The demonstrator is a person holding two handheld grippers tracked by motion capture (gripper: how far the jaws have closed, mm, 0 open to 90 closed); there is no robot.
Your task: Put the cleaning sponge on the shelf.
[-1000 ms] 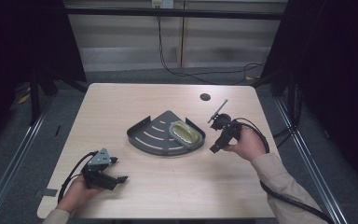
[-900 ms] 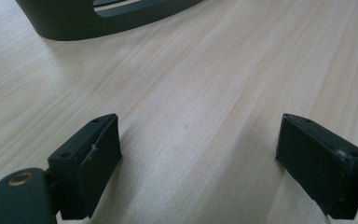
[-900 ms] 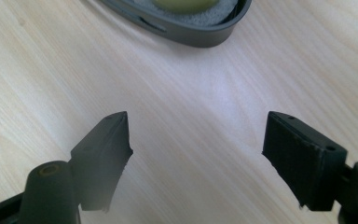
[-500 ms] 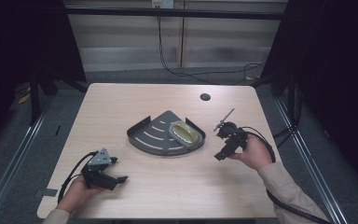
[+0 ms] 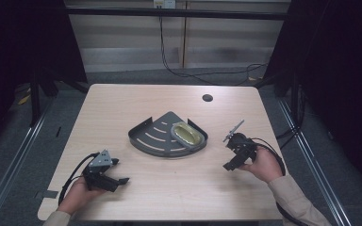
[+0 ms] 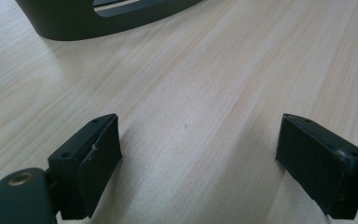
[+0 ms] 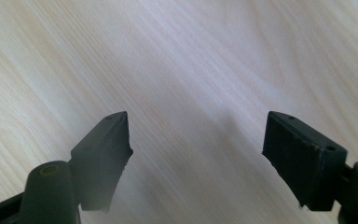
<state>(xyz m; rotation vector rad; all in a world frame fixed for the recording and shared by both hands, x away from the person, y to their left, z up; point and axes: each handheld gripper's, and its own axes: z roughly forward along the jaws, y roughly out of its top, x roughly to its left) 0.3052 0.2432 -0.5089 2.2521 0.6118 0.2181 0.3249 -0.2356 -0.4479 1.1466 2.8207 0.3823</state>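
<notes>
Since a second ago, the right gripper [image 5: 232,159] has drawn back from the tray [image 5: 151,139] toward the table's [image 5: 122,103] right near edge, jaws spread wide over bare wood. At the near left the left gripper [image 5: 115,175] rests, jaws equally apart. Mid-table, the grey corner tray holds a yellowish sponge [image 5: 186,133].

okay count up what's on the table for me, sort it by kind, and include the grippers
Dark grey corner tray: 1
Yellowish oval object lying in the tray: 1
Handheld grippers, left gripper and right gripper, both with jaws open: 2
Total: 4
</notes>
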